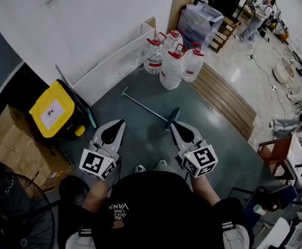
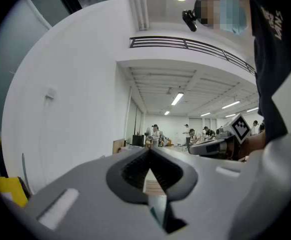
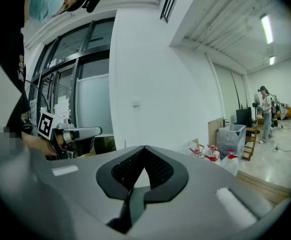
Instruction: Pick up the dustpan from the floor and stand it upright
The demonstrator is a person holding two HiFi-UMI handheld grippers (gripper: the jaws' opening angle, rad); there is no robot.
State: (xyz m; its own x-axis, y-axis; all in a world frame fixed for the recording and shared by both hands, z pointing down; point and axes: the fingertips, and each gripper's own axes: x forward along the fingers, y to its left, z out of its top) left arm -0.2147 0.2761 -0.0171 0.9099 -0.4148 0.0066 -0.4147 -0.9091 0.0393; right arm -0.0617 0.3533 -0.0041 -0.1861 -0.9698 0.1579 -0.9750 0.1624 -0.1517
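Note:
The dustpan (image 1: 172,114) lies flat on the dark green floor in the head view. Its teal pan points toward me and its long thin handle (image 1: 142,105) runs away to the upper left. My right gripper (image 1: 173,123) is held level in the air, shut and empty, its tip just over the near edge of the pan. To its left my left gripper (image 1: 121,122) hangs level too, shut with nothing in it. The left gripper view shows closed jaws (image 2: 149,149) and the right gripper (image 2: 220,145) beside them. The right gripper view shows closed jaws (image 3: 144,148).
Several large water bottles (image 1: 172,61) stand past the handle's far end. A black bin with a yellow lid (image 1: 54,110) and a cardboard box (image 1: 21,145) sit at the left, a fan (image 1: 13,214) nearer. Wooden planks (image 1: 223,95) lie at the right, chairs (image 1: 280,154) beyond.

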